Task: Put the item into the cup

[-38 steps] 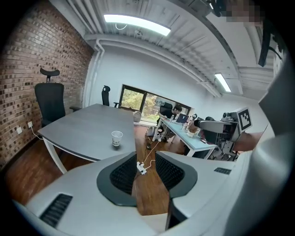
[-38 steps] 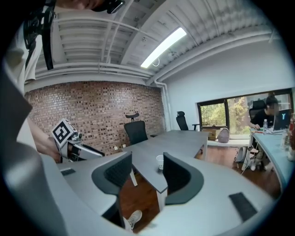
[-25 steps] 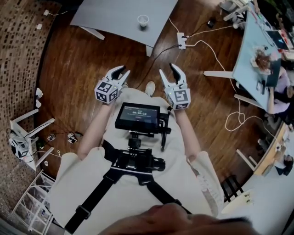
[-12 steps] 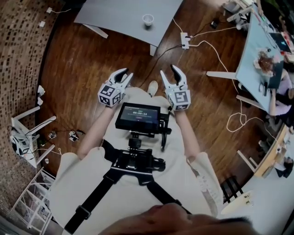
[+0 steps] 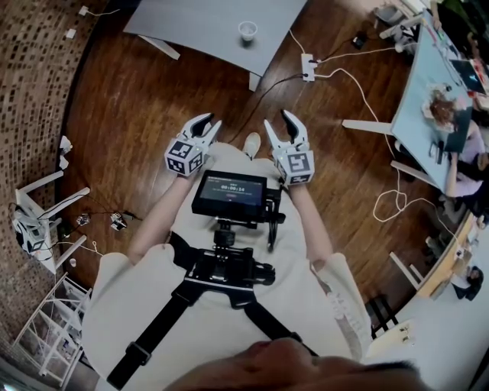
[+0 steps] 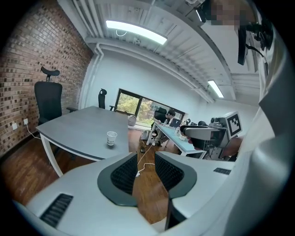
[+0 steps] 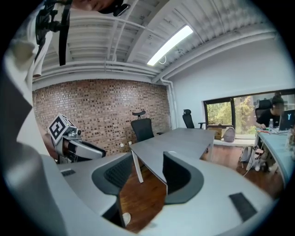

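Observation:
A white paper cup stands on a grey table far ahead of me; in the left gripper view the cup is near that table's front edge. My left gripper and right gripper are held side by side over the wood floor, well short of the table. The left gripper is open with only floor between its pads. The right gripper is open too and holds nothing. No loose item shows in any view.
A power strip and white cables lie on the floor right of the table. A long desk with seated people stands at the right. White stool legs are at the left. A chest-rig monitor sits below the grippers.
The whole view has shifted slightly, with the table and cup drifting a little up and right. Both grippers keep nearly the same place and stay open.

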A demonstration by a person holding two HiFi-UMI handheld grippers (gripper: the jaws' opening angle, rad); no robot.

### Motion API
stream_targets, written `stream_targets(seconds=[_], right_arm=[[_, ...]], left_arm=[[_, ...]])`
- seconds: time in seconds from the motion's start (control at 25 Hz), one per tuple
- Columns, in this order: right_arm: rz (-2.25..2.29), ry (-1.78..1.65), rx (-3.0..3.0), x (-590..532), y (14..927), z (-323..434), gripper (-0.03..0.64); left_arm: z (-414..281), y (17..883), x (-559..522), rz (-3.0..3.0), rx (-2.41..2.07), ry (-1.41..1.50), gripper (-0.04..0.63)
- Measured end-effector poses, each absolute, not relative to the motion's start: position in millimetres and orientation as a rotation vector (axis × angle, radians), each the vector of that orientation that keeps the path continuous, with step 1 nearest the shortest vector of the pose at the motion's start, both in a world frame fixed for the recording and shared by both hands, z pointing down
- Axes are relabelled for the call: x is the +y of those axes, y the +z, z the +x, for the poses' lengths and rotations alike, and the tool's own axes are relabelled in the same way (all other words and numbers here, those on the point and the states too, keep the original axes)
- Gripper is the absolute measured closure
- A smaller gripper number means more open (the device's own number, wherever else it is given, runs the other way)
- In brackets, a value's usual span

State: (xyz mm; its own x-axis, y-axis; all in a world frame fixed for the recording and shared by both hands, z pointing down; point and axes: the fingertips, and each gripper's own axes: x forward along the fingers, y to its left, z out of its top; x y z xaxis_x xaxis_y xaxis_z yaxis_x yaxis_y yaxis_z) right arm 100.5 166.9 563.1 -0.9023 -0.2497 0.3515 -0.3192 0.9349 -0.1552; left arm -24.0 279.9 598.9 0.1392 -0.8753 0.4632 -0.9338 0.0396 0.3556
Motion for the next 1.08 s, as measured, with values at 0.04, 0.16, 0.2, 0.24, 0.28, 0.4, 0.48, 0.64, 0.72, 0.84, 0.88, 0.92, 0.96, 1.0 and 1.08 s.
stream_targets(seconds=[0.04, 0.16, 0.2, 0.24, 0.28, 0.4, 0.48, 0.64, 0.72, 0.84, 0.88, 0.92, 0.96, 1.0, 1.08], right_arm=[[0.423, 0.291, -2.756, 167.0, 563.8, 100.6, 0.391], [0.452, 0.279, -2.742, 165.1, 564.8, 102.4, 0.393], [0.462, 0.277, -2.741, 164.0, 564.8, 103.4, 0.393], [0.471, 0.273, -2.741, 162.9, 564.6, 104.3, 0.391], [0.479, 0.269, -2.741, 161.9, 564.4, 105.2, 0.393], [0.501, 0.268, -2.742, 160.4, 563.6, 108.0, 0.393], [0.519, 0.285, -2.744, 158.6, 562.7, 111.1, 0.393], [0.577, 0.306, -2.75, 150.5, 558.0, 118.8, 0.393], [0.606, 0.304, -2.751, 147.1, 555.6, 121.8, 0.393], [0.629, 0.31, -2.748, 144.0, 556.9, 126.1, 0.393], [0.633, 0.314, -2.747, 142.9, 557.4, 128.0, 0.393], [0.635, 0.317, -2.744, 141.8, 558.3, 130.2, 0.393], [0.636, 0.319, -2.742, 140.9, 559.4, 132.3, 0.393], [0.638, 0.321, -2.739, 140.0, 560.3, 134.2, 0.393], [0.642, 0.324, -2.735, 138.3, 562.0, 137.5, 0.393]], left_arm=[[-23.3, 600.1, 279.8, 1.831, -1.73, 0.13, 0.476], [-22.9, 602.7, 279.4, 1.828, -1.723, 0.133, 0.486], [-23.1, 603.2, 279.2, 1.828, -1.722, 0.134, 0.486], [-23.2, 603.6, 278.8, 1.829, -1.719, 0.135, 0.486], [-23.1, 604.0, 278.1, 1.831, -1.715, 0.138, 0.486], [-21.8, 605.6, 274.9, 1.839, -1.694, 0.153, 0.486], [-20.5, 606.8, 272.4, 1.842, -1.678, 0.167, 0.494], [-17.3, 605.8, 266.7, 1.859, -1.652, 0.183, 0.494], [-15.6, 604.9, 264.3, 1.87, -1.636, 0.194, 0.494], [-12.7, 605.8, 260.0, 1.884, -1.615, 0.214, 0.494], [-11.0, 606.0, 258.0, 1.888, -1.611, 0.219, 0.494], [-9.3, 605.9, 256.0, 1.89, -1.609, 0.223, 0.494], [-7.9, 605.8, 254.3, 1.892, -1.607, 0.225, 0.494], [-6.9, 605.7, 253.1, 1.893, -1.606, 0.228, 0.494], [-5.8, 605.8, 251.2, 1.892, -1.602, 0.234, 0.494]])
